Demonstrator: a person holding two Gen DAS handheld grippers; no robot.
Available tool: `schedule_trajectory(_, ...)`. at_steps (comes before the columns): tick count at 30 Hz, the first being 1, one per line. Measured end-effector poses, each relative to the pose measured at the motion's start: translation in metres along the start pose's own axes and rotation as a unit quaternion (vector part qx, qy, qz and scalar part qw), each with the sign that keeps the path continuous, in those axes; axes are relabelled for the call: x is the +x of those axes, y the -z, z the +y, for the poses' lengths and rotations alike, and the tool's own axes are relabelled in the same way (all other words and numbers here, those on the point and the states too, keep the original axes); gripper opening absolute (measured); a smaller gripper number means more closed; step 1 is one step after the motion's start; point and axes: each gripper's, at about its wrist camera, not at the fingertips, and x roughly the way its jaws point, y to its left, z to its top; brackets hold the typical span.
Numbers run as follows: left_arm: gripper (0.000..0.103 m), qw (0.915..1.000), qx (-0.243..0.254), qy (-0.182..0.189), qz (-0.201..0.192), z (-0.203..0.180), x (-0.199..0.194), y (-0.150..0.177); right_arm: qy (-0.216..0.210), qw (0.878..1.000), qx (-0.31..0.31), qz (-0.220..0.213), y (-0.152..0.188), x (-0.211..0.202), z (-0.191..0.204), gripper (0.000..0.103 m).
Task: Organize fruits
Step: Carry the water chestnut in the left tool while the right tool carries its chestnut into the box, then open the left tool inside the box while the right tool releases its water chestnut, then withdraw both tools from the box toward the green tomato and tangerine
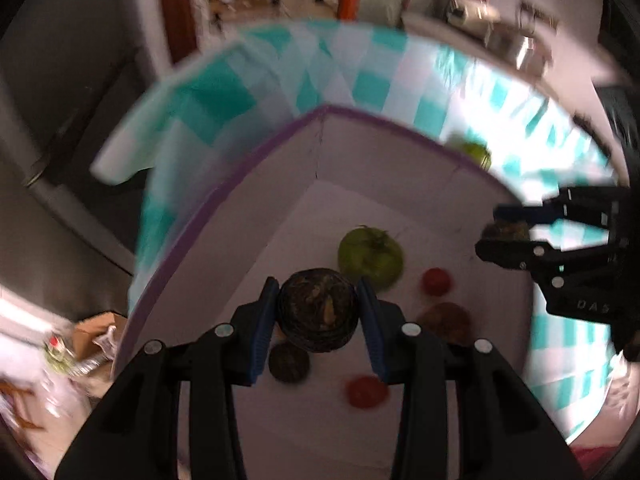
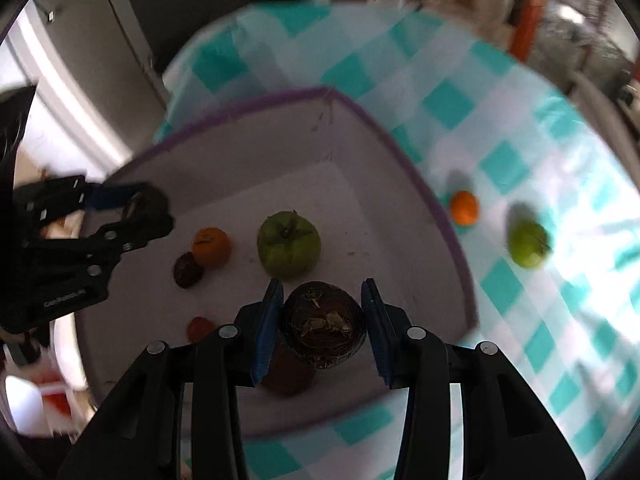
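1. Clamping a dark, round, rough-skinned fruit (image 1: pixel 318 316) between its blue pads, the left gripper (image 1: pixel 319 322) hung over the white box (image 1: pixel 248 216), jaws narrowed onto the fruit's sides.
2. The right gripper (image 2: pixel 323 326) likewise pinched a second dark round fruit (image 2: pixel 324 326) between its pads, pointing steeply down into the same box.
3. In the left wrist view, a large green fruit (image 1: pixel 370 256) lay at one o'clock from the held fruit, just beyond it on the box floor.
4. A small dark fruit (image 1: pixel 289 361) lay at seven o'clock from the left gripper's load, and a red fruit (image 1: pixel 366 392) at five o'clock.
5. Another red fruit (image 1: pixel 436 281) and a brownish one (image 1: pixel 446 320) lay at three o'clock, near each other.
6. In the right wrist view, an orange fruit (image 2: pixel 211 246) touched a small dark one (image 2: pixel 187 270) at ten o'clock from the right gripper, inside the box.
7. The box had a purple rim and stood on a teal-and-white checked cloth (image 2: pixel 500 168).
8. Outside the box, at two o'clock in the right wrist view, a small orange fruit (image 2: pixel 464 208) lay on the cloth just beside the wall, with a green fruit (image 2: pixel 528 244) farther right, apart from it.
9. Both views were blurred.
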Motion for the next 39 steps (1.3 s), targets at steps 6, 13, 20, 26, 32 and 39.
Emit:
schedule_trajectory(6, 0.04, 0.9962, 0.032, -0.003, 0.081, 0.01, 0.067, -0.026, -0.026, 0.994, -0.049, 0.096, -0.02, 0.059, -0.015, 0.041)
schedule_trajectory(13, 0.04, 0.9881, 0.081, 0.005, 0.13, 0.01, 0.107, -0.029, -0.044, 0.98, -0.103, 0.163, -0.029, 0.097, -0.01, 0.041)
schedule_trajectory(20, 0.041, 0.9862, 0.083, 0.001, 0.143, 0.015, 0.123, -0.03, -0.044, 0.978, -0.104, 0.177, -0.032, 0.104, -0.01, 0.041)
schedule_trajectory(26, 0.042, 0.9871, 0.073, -0.009, 0.142, 0.022, 0.119, -0.027, -0.028, 0.981, -0.095, 0.164, -0.028, 0.105, -0.011, 0.042)
schedule_trajectory(32, 0.059, 0.9939, 0.04, -0.008, 0.102, 0.019, 0.096, -0.032, -0.029, 0.987, -0.055, 0.145, -0.018, 0.1, -0.008, 0.046)
schedule_trajectory(39, 0.086, 0.9979, 0.036, -0.051, -0.018, 0.014, -0.022, -0.015, -0.061, 0.996, 0.06, -0.039, 0.011, -0.004, -0.018, 0.073)
